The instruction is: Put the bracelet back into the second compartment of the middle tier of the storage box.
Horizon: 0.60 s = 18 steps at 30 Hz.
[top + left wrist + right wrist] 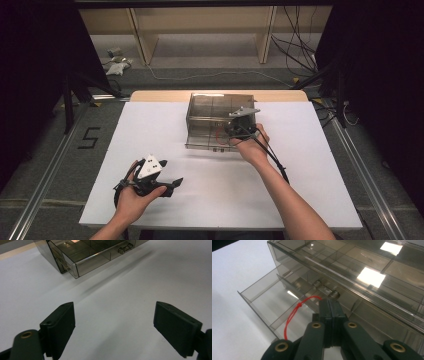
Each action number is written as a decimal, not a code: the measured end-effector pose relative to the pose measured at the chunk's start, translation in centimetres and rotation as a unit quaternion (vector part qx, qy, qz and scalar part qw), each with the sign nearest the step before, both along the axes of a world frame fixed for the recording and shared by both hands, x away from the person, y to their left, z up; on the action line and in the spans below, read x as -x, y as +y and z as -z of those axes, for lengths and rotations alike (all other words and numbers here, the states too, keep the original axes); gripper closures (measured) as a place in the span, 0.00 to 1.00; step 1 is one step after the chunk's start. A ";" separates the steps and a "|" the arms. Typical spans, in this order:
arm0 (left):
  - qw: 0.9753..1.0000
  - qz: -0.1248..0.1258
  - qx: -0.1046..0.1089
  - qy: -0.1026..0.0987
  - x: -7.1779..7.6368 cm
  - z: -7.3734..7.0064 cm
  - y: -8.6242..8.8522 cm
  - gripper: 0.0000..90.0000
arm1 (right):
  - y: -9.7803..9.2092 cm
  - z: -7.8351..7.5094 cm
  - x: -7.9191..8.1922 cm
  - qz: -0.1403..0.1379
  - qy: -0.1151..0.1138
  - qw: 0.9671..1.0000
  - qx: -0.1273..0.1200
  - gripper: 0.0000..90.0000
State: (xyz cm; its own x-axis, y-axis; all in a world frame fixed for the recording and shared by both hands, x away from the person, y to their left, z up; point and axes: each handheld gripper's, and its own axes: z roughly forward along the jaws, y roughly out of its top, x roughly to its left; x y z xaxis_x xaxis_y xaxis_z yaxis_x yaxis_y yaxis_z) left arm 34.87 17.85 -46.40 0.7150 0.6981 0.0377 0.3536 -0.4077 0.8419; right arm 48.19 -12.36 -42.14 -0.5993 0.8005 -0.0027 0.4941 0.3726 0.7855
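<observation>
Counts: 1 clear drawer box [205,107] at 12 o'clock on the table [150,130], with 1 drawer [265,298] pulled out. 1 red loop [293,313] in that drawer. 2 grippers: left [172,184] at 7 o'clock, right [235,131] at 1 o'clock, by the box. 2 hands, 1 per gripper. 1 floor mark "5" [89,137] at 9 o'clock, off the table.

A white table sheet [165,125], wooden shelving [200,30] behind, cables [295,45] on the floor.

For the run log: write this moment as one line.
right gripper: jaws shut on red cord | drawer: pulled out | left gripper: open, above table
</observation>
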 end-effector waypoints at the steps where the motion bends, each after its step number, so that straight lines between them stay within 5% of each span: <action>1: 1.000 0.000 0.000 0.000 0.0 0.0 0.0 0.19 | 0.0 0.0 0.0 0.001 -0.001 1.000 0.001 1.00; 18: 1.000 0.000 0.000 0.000 0.0 0.0 0.0 0.19 | 0.4 0.6 -0.4 0.003 -0.001 1.000 0.016 1.00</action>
State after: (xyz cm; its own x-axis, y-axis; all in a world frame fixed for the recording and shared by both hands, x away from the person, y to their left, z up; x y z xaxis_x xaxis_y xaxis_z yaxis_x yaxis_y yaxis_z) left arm 34.89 17.86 -46.40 0.7147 0.6984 0.0371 0.3544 -0.4074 0.8417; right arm 48.56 -11.92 -42.76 -0.5950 0.8032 -0.0298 0.4942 0.3948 0.7745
